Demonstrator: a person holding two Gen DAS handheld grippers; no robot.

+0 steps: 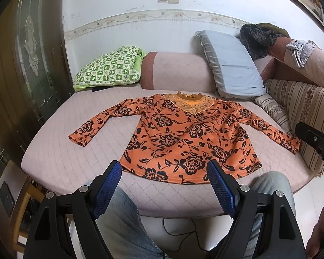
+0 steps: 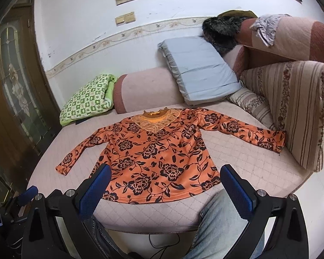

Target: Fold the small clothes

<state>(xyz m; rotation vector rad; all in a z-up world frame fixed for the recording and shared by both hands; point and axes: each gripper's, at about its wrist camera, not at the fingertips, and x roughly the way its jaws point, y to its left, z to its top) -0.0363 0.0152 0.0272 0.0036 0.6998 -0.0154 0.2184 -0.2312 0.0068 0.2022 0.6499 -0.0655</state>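
Here both claws (image 1: 164, 170) (image 2: 165, 177) gape empty above the shirt (image 1: 183, 138), pillows (image 1: 231, 64) beyond.

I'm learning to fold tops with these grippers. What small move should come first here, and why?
Probably bring the left gripper to the left sleeve cuff. The orange floral top lies flat, sleeves spread, and both the left and right gripper are open and empty.

left claw (image 1: 164, 170) open, right claw (image 2: 165, 176) open
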